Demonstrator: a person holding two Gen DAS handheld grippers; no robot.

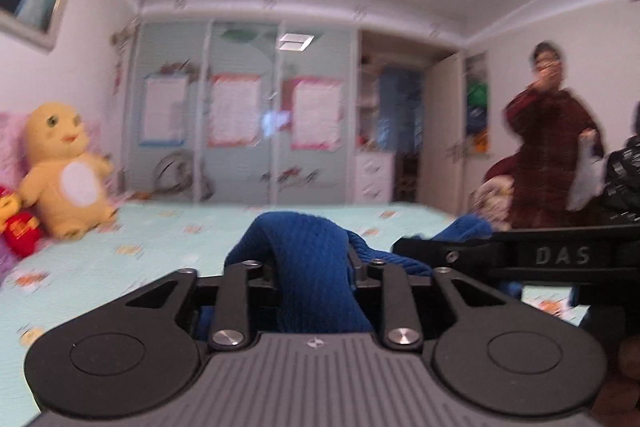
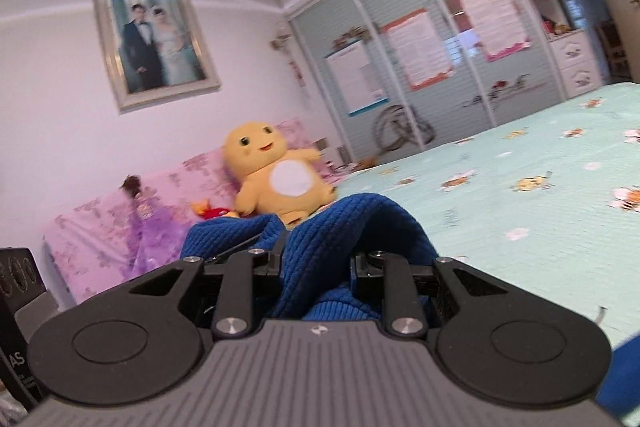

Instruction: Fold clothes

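A blue knit sweater (image 1: 308,279) bulges up between the jaws of my left gripper (image 1: 308,247), which is shut on it; the cloth hides the fingertips. In the right wrist view the same sweater (image 2: 352,223) is bunched in my right gripper (image 2: 320,251), also shut on it, with folds hanging over both sides. Both grippers are held up above the mint-green bed (image 1: 180,239). The right gripper's black body (image 1: 560,255) shows at the right of the left wrist view, close beside the left one, with more blue cloth at its tip.
A yellow plush toy (image 2: 276,175) and a red toy (image 1: 16,227) lean on pink pillows (image 2: 120,219) at the head of the bed. A person in a dark red coat (image 1: 552,147) stands at the bed's far right side. A sliding-door wardrobe (image 1: 240,107) fills the back wall.
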